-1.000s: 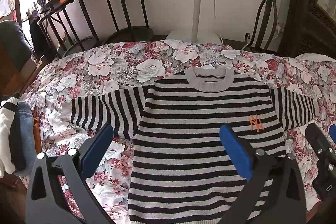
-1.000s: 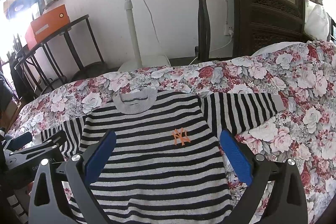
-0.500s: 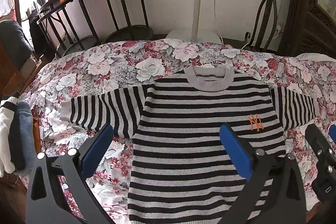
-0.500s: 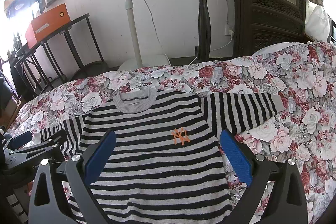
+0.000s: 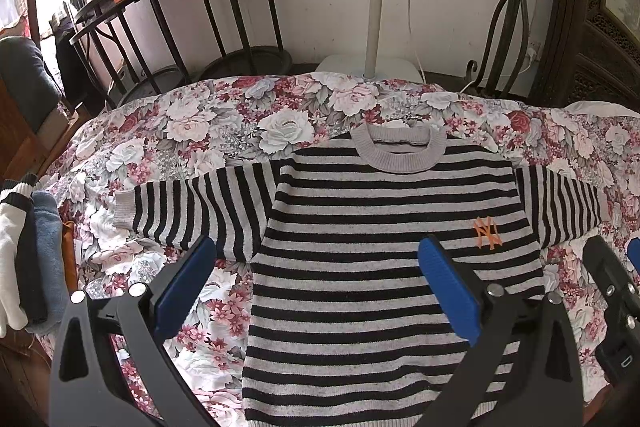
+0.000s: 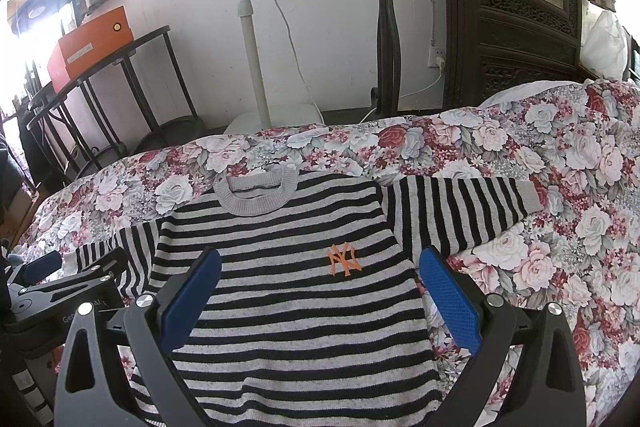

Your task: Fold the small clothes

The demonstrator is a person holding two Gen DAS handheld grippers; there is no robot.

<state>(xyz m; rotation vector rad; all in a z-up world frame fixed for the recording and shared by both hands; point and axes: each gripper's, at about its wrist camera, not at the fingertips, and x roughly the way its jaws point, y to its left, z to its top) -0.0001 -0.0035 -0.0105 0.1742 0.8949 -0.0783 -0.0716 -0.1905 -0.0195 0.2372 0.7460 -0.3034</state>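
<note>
- Left wrist view: the striped sweater (image 5: 384, 267) lies flat and face up on the floral bedspread (image 5: 224, 123), collar (image 5: 398, 151) toward the wall, both sleeves spread sideways. No fold is made yet.
- Left wrist view: the left tongs (image 5: 316, 287) hang above the sweater's lower left part, jaws wide apart and holding nothing. One blue pad (image 5: 186, 281) sits over the bedspread just below the left sleeve (image 5: 192, 207); the other is over the body stripes.
- Left wrist view: the tongs point forward along the garment toward the collar, tilted downward. The right tongs (image 5: 612, 299) show at the right edge, beside the right sleeve.
- Left wrist view: a stack of folded clothes (image 5: 24, 251) lies at the left edge, well apart from the sweater.
- Right wrist view: the right tongs (image 6: 320, 291) hang above the sweater's lower right part, jaws wide apart and empty. The orange logo (image 6: 344, 259) lies between the pads.
- Right wrist view: the right sleeve (image 6: 460, 215) extends flat to its grey cuff.
- Judgement: the likely first step is folding a sleeve inward. Pinch each cuff through both layers, lift slightly, and lay the sleeve across the chest without dragging the body. Keep the side seams straight.
</note>
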